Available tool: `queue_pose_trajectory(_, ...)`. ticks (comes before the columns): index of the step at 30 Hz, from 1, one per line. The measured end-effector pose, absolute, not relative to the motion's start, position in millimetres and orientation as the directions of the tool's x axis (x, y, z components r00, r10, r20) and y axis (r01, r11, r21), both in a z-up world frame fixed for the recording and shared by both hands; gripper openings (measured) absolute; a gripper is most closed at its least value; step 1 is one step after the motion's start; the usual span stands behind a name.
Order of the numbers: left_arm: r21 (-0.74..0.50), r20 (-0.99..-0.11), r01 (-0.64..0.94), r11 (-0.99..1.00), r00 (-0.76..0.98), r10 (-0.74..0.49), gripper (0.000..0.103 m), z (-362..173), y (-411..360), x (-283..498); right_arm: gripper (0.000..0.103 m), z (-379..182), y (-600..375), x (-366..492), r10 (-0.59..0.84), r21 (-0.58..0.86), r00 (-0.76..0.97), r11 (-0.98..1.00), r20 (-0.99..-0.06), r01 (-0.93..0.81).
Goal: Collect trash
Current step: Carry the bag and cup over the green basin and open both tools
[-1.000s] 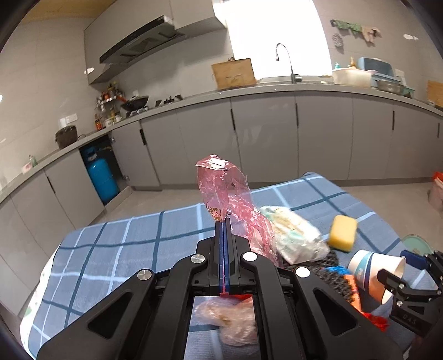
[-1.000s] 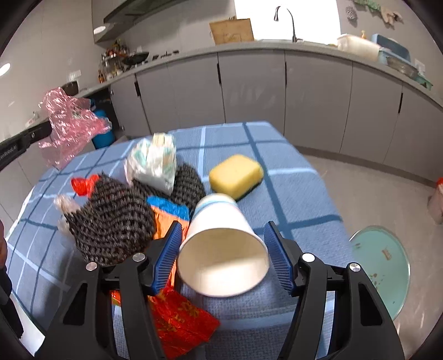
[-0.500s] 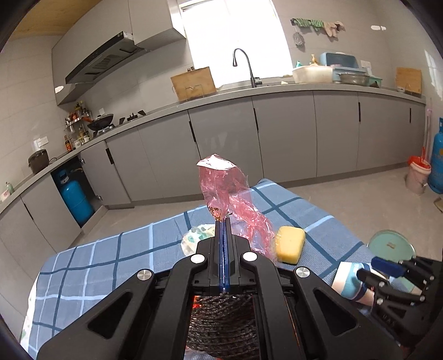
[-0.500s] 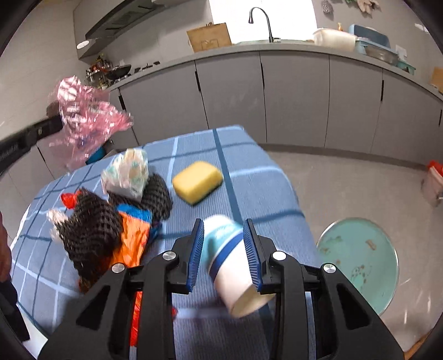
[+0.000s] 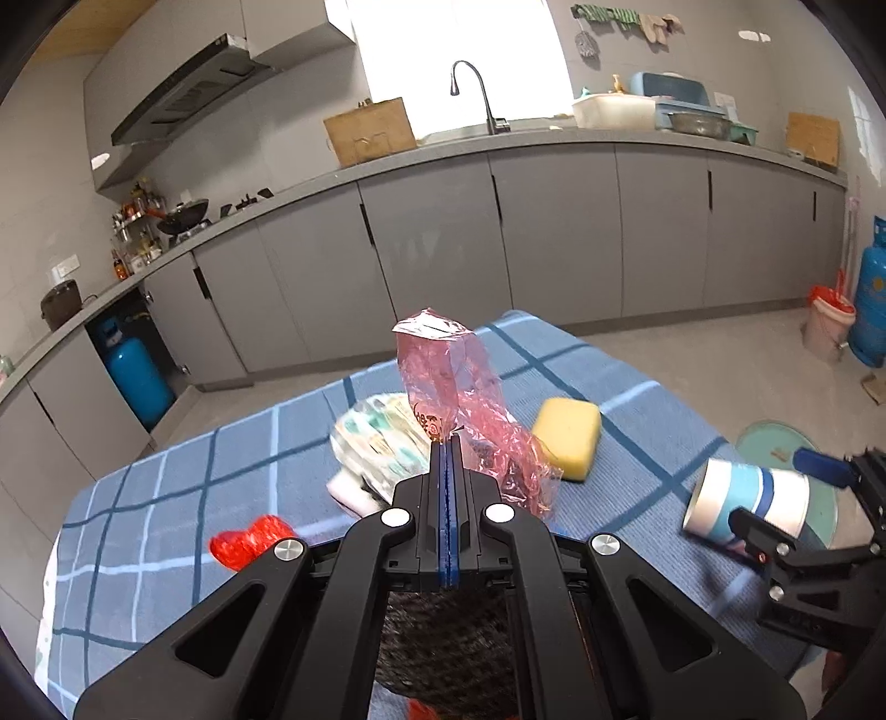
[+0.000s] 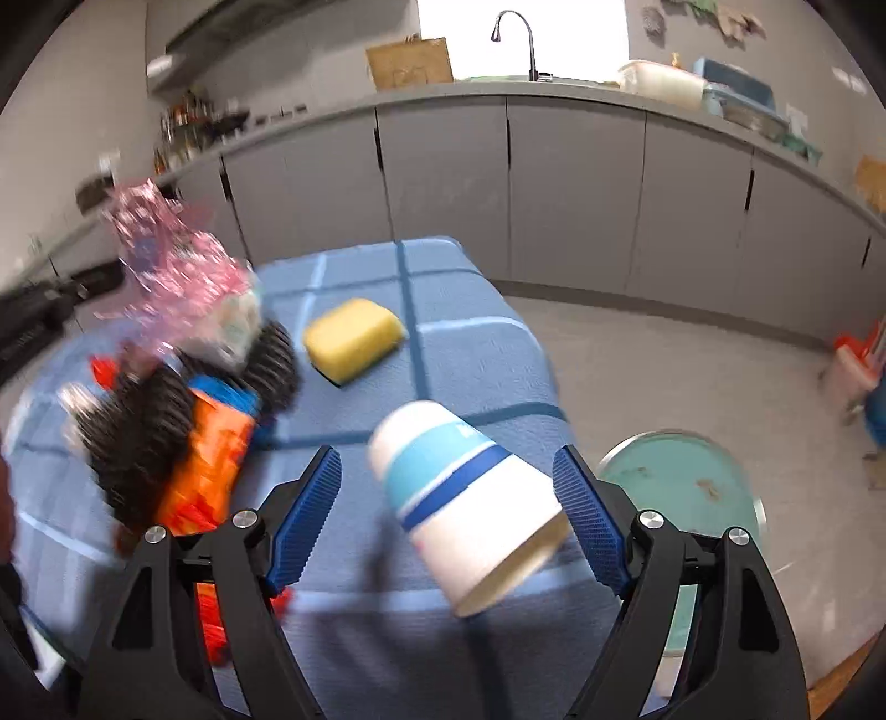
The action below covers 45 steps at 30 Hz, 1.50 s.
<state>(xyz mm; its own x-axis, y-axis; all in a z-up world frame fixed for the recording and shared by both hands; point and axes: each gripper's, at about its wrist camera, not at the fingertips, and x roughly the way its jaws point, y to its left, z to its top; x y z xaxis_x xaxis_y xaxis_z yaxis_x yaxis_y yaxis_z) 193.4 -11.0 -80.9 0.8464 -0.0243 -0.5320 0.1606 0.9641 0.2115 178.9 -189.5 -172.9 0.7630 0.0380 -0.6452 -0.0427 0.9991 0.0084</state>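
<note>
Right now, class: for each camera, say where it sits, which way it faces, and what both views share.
Left wrist: on the left tool, facing the kitchen cabinets over the checked table; its fingers pinch a pink plastic bag.
Right wrist: on the right tool, facing the table's end; open fingers flank a paper cup.
Shared: yellow sponge, cup, bag.

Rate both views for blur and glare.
Left wrist view: sharp; the window is blown out white, the pink plastic bag crisp. Right wrist view: motion-blurred, worst on that bag and the paper cup.
</note>
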Motion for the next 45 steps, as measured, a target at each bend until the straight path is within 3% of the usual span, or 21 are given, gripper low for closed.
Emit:
queue_pose_trajectory(6,0.211,-0.524,0.165,0.963,0.851,-0.03,0.002,-78,-11,192,0.079,-186,-184,193,-0.048,-0.159,0.695,0.983,-0.717,-0.096)
queue_pose_trajectory(7,0.211,-0.524,0.165,0.963,0.851,-0.031,0.002,-78,-12,193,0.077,-189,-183,196,-0.039,-0.162,0.676,0.98,-0.736,-0.119)
queue_pose_trajectory(8,0.21,-0.523,0.165,0.964,0.852,-0.032,0.002,-78,-13,193,0.069,-192,-184,199,-0.019,-0.143,0.661,0.981,-0.75,-0.134)
queue_pose_trajectory(15,0.205,-0.542,0.188,0.96,0.839,-0.048,0.002,-82,-19,195,0.061,-189,-184,195,0.012,-0.1,0.682,0.987,-0.731,-0.125)
queue_pose_trajectory(23,0.217,-0.53,0.283,0.934,0.838,-0.131,0.002,-69,-69,196,0.061,-162,-248,178,-0.03,-0.003,0.768,0.999,-0.639,0.037)
queue_pose_trajectory(34,0.173,-0.595,0.534,0.827,0.726,-0.344,0.002,-94,-193,188,0.065,-198,-363,165,-0.17,0.038,0.716,0.963,-0.677,0.265)
queue_pose_trajectory(38,0.154,-0.62,0.586,0.796,0.684,-0.383,0.003,-111,-222,190,0.072,-213,-383,166,-0.182,0.062,0.706,0.95,-0.685,0.305)
queue_pose_trajectory(39,0.159,-0.623,0.602,0.783,0.676,-0.393,0.007,-117,-231,190,0.08,-216,-385,167,-0.189,0.064,0.708,0.947,-0.681,0.314)
queue_pose_trajectory(41,0.168,-0.633,0.598,0.784,0.675,-0.379,0.039,-123,-240,196,0.083,-220,-392,166,-0.211,0.056,0.703,0.94,-0.679,0.335)
queue_pose_trajectory(45,0.193,-0.629,0.591,0.783,0.687,-0.364,0.055,-130,-245,198,0.086,-227,-406,164,-0.233,0.063,0.689,0.925,-0.686,0.376)
